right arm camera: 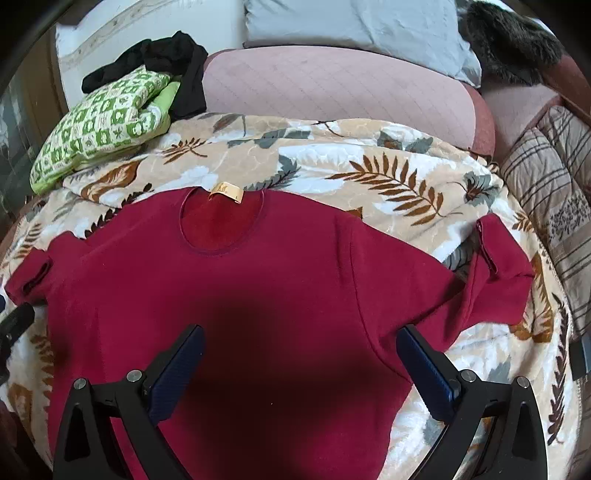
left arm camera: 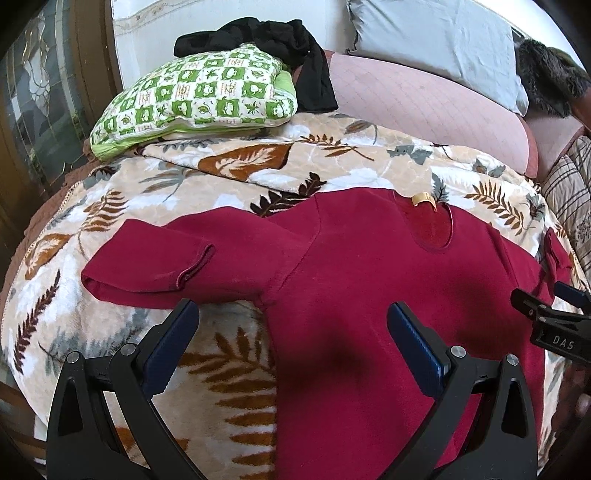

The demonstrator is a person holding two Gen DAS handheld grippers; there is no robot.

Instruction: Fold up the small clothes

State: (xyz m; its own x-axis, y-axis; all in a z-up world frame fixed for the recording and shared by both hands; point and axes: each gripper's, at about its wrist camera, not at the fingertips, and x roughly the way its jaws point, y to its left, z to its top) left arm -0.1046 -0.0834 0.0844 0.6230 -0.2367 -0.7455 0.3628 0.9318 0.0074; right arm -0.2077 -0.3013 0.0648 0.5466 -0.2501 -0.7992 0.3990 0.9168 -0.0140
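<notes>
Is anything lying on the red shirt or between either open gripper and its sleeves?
Nothing visible does. The red shirt lies flat on the leaf-print blanket, both sleeves uncovered. The left gripper and right gripper hang open right over it. The green pillow sits well behind.

Bright, even daylight; sharp focus. Strong fisheye bending, dark vignette at corners. Soft dark shadow on red shirt (right arm camera: 258, 295) centre. Headboard (left arm camera: 147, 22) slightly overexposed.
</notes>
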